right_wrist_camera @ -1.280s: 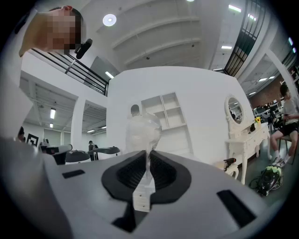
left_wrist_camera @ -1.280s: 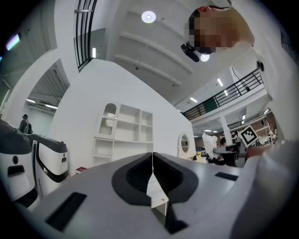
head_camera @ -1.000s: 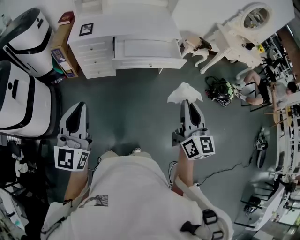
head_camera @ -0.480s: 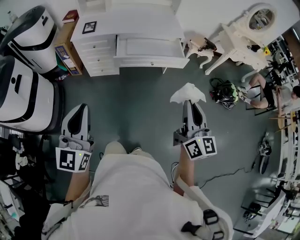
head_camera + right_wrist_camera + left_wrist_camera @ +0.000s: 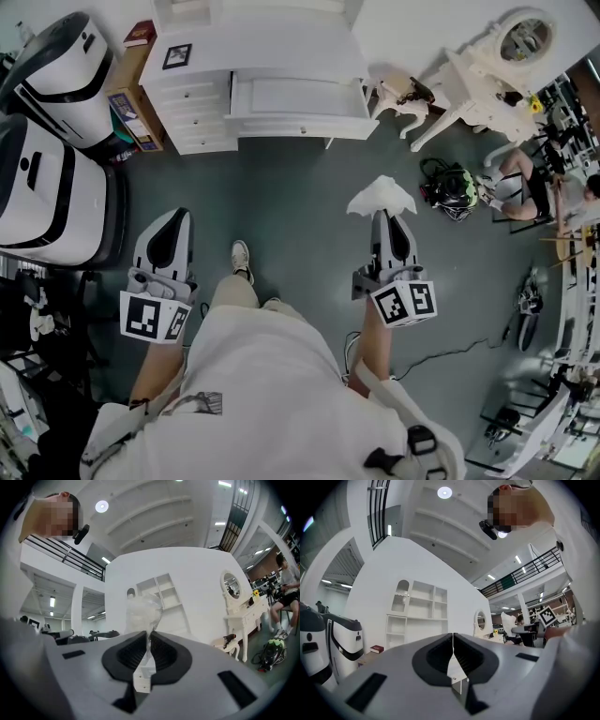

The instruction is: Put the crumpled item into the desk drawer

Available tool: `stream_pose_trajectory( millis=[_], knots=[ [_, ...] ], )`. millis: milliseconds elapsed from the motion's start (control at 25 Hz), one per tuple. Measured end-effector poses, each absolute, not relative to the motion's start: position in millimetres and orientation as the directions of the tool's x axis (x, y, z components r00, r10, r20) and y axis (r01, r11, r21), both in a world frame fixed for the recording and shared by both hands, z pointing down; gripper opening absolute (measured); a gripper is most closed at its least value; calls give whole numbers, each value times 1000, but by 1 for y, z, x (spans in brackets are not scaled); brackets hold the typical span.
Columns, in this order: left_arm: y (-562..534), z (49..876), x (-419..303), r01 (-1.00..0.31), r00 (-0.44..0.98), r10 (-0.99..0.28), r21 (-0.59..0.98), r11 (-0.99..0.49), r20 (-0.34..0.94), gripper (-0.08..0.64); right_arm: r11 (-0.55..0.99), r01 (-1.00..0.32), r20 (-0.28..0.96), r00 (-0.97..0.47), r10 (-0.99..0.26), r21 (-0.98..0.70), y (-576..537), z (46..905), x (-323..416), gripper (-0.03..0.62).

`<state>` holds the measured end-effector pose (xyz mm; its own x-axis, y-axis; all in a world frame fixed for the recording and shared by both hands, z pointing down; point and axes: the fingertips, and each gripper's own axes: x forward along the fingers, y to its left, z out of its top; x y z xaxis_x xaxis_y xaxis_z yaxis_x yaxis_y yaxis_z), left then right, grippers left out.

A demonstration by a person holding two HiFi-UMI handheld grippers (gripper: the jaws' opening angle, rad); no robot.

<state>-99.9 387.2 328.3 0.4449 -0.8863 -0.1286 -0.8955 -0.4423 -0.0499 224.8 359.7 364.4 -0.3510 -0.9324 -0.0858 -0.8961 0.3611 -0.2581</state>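
The right gripper (image 5: 382, 216) is clamped on the white crumpled item (image 5: 381, 195), which it holds over the floor, well in front of the white table (image 5: 262, 56). The left gripper (image 5: 173, 220) has its jaws together and is equally far from the table.

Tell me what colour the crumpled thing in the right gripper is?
White. The crumpled item shows best in the head view.

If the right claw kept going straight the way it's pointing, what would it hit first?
Probably the white desk, near the right end of its wide drawer. The right claw, shut on the crumpled item, points across the floor toward it; depth is unclear, so it might just miss.
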Motion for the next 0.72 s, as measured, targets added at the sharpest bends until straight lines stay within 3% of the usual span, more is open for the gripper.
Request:
stream_pose_trajectory(
  millis=[360, 720],
  knots=[
    [309, 335, -92, -881, 469, -871, -9, -473, -144, 18, 351, -912, -43, -350, -936, -212, 291, 363, 223, 37],
    [150, 352, -114, -863, 489, -861, 67, -501, -137, 18, 359, -914, 14, -368, -930, -187, 138, 361, 186, 37]
  ],
)
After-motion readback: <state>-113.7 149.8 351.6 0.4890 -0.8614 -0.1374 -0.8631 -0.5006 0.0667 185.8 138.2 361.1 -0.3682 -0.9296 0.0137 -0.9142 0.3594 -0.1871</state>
